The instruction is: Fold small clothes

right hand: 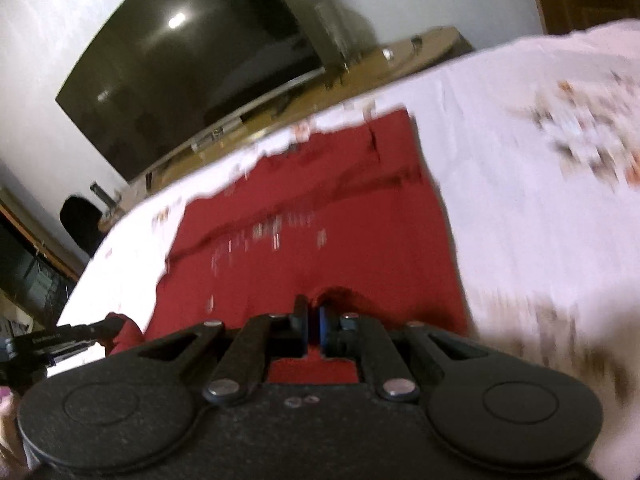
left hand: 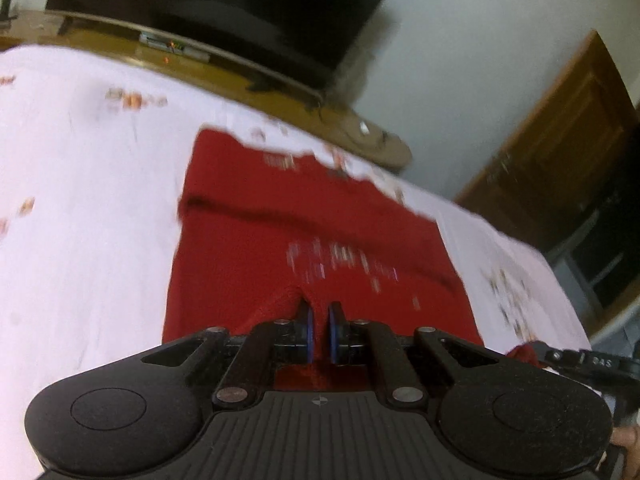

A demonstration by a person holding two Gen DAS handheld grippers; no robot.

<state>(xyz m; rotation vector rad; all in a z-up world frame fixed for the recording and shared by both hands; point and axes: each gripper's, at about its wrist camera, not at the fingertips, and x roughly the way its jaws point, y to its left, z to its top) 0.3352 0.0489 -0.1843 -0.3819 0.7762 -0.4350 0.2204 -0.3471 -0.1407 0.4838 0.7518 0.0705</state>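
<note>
Left gripper (left hand: 320,322) and right gripper (right hand: 313,318) — both pinching red garment's (left hand: 312,216) near edge.

Left wrist view: mounted behind left gripper (left hand: 320,320), facing forward along fingers, low and close over red garment (left hand: 312,232) on bed (left hand: 80,200).
Right wrist view: mounted behind right gripper (right hand: 313,316), same forward facing, equally close, tilted.
Shared: garment, bedsheet, television (left hand: 224,12), wooden stand (left hand: 280,96); each view catches the other gripper at its edge.
</note>
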